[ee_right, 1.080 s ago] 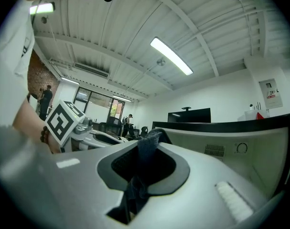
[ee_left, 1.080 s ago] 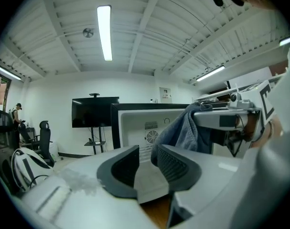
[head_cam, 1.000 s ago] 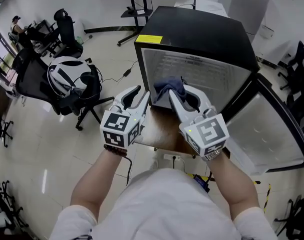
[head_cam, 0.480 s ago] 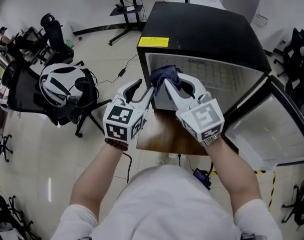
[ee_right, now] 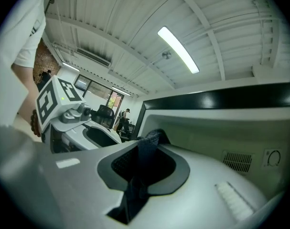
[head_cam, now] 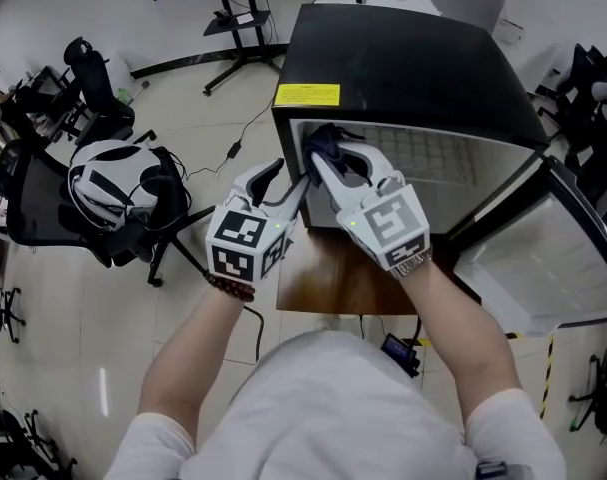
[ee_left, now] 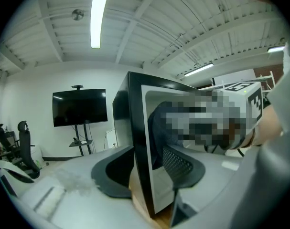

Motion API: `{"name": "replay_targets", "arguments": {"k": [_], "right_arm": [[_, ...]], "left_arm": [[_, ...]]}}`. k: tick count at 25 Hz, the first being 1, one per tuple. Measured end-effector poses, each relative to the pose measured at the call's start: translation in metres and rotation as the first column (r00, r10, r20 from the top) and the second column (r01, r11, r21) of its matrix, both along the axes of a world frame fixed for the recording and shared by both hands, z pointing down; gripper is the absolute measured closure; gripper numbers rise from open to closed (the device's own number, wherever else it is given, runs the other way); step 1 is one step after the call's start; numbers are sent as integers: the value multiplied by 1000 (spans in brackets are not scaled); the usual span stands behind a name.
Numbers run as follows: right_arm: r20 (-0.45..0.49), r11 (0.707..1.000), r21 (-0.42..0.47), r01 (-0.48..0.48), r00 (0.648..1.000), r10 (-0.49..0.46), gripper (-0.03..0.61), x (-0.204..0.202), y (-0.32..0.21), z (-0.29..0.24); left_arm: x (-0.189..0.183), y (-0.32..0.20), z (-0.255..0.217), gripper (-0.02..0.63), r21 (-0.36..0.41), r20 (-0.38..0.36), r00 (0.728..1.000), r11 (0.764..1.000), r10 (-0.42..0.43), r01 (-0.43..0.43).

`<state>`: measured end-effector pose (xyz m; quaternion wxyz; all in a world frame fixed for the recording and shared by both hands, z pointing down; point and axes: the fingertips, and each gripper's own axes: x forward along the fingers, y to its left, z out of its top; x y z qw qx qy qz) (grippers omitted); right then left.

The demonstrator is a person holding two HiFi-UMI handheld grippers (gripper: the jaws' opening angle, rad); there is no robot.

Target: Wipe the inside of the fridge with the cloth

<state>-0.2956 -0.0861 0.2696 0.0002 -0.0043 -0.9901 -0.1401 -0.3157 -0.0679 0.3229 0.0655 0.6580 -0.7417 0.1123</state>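
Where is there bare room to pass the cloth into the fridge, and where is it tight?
Free: the black mini fridge's white interior, bare between its left wall and the open door; the brown wooden tabletop in front. Crowded: the front left edge, where the right claw grips the dark blue cloth and the left claw, jaws just opening, straddles the wall.
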Motion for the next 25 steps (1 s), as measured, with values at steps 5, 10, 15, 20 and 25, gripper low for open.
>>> {"name": "replay_targets", "arguments": {"k": [5,10,15,20,25], "right_arm": [[12,999,-35,-2,1000,2,538,-15,-5,1],[28,996,-85,-25,999,28,538,-23,-18,4],[38,993,-109,-37,998,41,540,-27,-25,5],[42,991,-123,-51,998,56,540,-31,-32,3],[46,989,-136,-67,996,73,540,-37,-41,0]], "left_arm": [[-3,-4,6,426,-19,9,1000,999,29,-29],[-4,-8,12,419,-35,18,999,998,51,-51],[-4,-11,12,416,-30,20,998,998,62,-61],[-5,-12,13,416,-26,14,998,998,55,-54],[-6,-14,12,416,-22,6,999,999,45,-45]]}}
